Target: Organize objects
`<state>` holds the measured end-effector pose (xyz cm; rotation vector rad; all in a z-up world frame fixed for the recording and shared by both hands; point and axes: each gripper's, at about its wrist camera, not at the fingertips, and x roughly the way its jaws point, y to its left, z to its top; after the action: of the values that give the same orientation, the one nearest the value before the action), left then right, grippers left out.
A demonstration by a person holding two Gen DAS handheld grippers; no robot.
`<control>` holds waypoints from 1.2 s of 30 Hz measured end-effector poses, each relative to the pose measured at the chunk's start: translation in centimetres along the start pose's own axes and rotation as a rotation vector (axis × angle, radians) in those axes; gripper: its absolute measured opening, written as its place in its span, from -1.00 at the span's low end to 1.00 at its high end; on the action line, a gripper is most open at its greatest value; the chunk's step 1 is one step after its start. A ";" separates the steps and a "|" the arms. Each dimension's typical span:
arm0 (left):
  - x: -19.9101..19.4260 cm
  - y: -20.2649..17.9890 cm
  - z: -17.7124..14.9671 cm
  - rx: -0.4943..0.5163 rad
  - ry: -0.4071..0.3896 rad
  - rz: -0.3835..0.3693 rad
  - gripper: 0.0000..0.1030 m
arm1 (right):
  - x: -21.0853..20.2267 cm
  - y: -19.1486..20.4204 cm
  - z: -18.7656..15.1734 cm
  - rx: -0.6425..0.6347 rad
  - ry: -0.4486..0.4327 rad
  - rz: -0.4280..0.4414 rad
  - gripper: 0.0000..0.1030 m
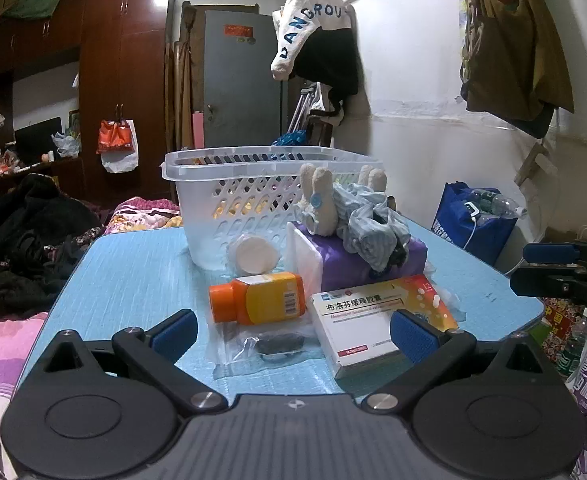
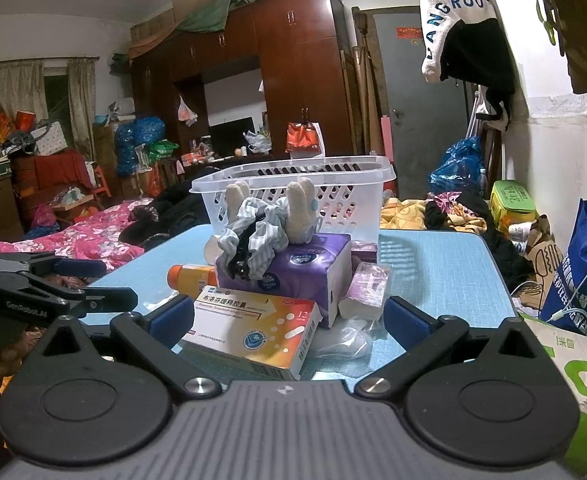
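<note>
Both grippers are hovering low over the near edge of the blue worktop (image 1: 133,264), and both are standing wide apart, holding nothing. In the left wrist view, the left gripper (image 1: 293,332) is pointing at a clear bag (image 1: 269,344) with something dark inside, lying flat between its fingers. At 12 o'clock from the bag an orange bottle (image 1: 259,298) is lying on its side. At 3 o'clock from the bottle a medicine box (image 1: 377,320) is lying flat; its near corner is sitting behind the blue pad of one finger. The right gripper (image 1: 565,268) is showing at the 3 o'clock edge of this view.

Behind the bottle a white jar (image 1: 255,254) is lying against the basket (image 1: 229,204), which is standing upright at the far side. A purple tissue pack (image 1: 373,256) is sitting at 3 o'clock from the jar, and a striped cloth (image 1: 377,224) and a plush toy (image 1: 321,200) are lying on top of it.

In the right wrist view, a small pink packet (image 2: 367,284) is leaning just beside the tissue pack.
</note>
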<state>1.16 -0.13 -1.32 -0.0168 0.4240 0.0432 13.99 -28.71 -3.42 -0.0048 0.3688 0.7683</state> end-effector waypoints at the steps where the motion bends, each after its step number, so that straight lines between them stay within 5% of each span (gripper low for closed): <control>1: 0.0 0.0 0.0 -0.001 0.000 0.000 1.00 | 0.0 0.0 0.0 0.000 0.000 0.000 1.00; 36: 0.1 0.3 -0.1 -0.006 0.002 0.005 1.00 | 0.1 0.1 -0.1 0.003 0.001 0.002 1.00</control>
<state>1.19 0.12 -1.43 -0.0215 0.4261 0.0490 13.96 -28.64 -3.53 -0.0020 0.3714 0.7702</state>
